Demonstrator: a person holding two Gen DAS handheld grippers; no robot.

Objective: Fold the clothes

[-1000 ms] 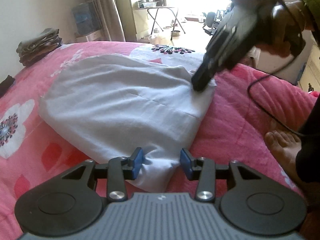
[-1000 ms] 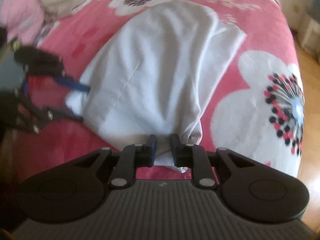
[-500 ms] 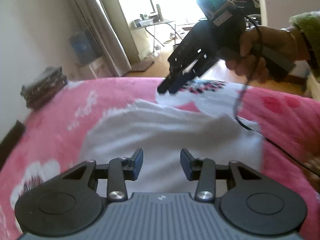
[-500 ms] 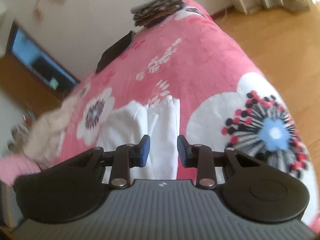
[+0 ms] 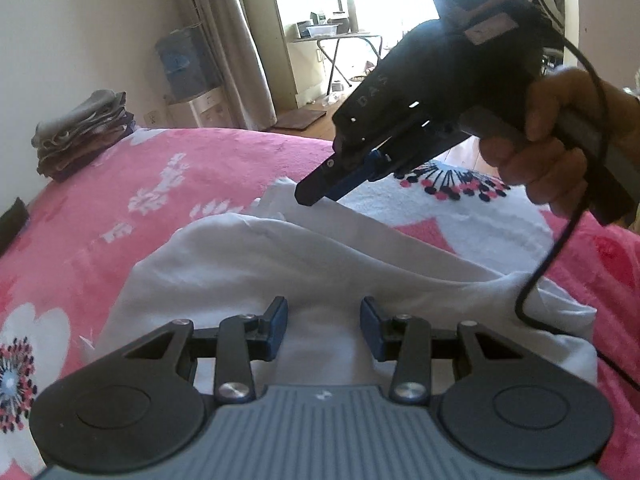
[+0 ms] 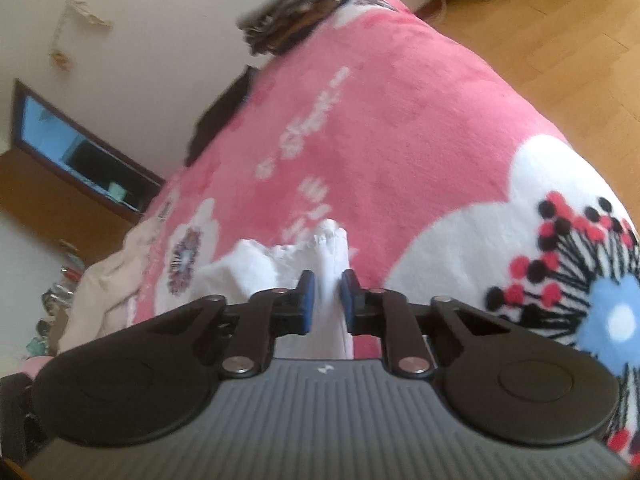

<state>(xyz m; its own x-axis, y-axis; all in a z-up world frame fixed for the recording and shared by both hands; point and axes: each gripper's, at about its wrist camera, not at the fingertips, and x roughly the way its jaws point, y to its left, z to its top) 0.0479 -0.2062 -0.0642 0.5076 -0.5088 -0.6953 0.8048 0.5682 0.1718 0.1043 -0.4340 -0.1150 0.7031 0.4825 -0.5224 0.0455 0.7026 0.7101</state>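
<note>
With your right claw (image 6: pixel 325 298) pinching the far corner of the white garment (image 5: pixel 320 272) on the bed (image 5: pixel 120 184) and your left claw (image 5: pixel 323 322) spread empty above its near edge, keep that fold line taut and square.

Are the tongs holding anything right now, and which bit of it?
The right tongs look shut on a bunched edge of the white garment. The left tongs are open above the cloth and hold nothing.

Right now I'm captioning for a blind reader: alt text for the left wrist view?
The open left gripper hovers over a white garment on a pink floral blanket. Beyond, a hand aims the right gripper at the garment's far edge.
</note>
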